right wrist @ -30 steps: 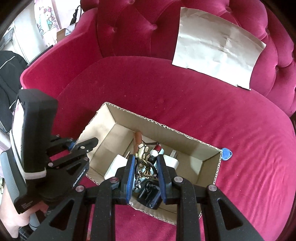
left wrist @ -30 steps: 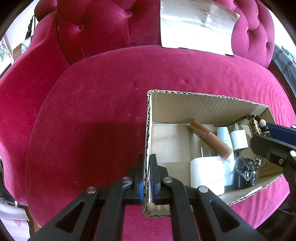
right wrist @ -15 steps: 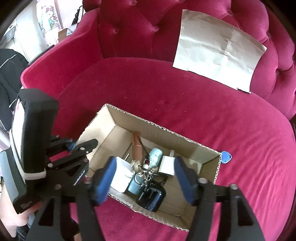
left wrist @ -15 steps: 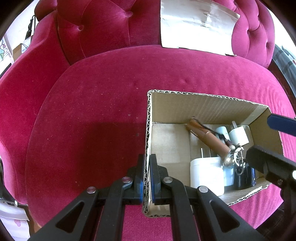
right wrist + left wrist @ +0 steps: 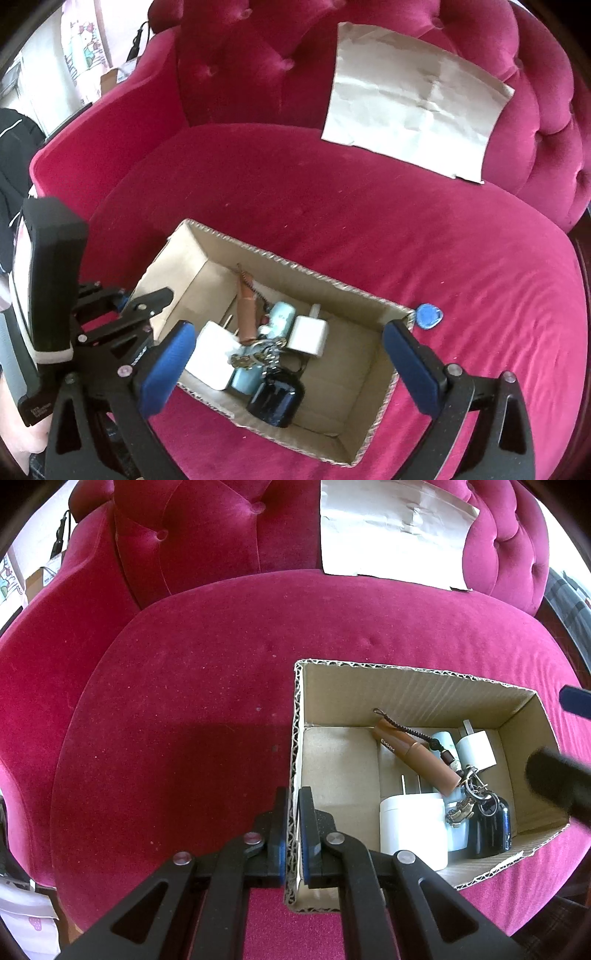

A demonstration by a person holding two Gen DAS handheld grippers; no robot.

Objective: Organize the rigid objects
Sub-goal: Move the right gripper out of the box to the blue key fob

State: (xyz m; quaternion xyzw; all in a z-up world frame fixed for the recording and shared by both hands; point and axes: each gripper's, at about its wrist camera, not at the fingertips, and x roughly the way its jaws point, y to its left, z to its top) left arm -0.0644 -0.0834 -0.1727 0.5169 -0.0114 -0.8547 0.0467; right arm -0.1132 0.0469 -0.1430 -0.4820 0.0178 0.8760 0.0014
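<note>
The left gripper [image 5: 291,834] is clamped on the near wall of the open brown cardboard box [image 5: 417,686]. The right gripper [image 5: 284,365] hovers above with jaws opening, empty. The glossy black key fob on its ring of keys [image 5: 275,400] lies inside the box; likely hard, slippery and dangly, best pinched across the fob body. Beyond lies the small blue plastic tag [image 5: 428,315] on the crimson velvet sofa [image 5: 332,206]
</note>
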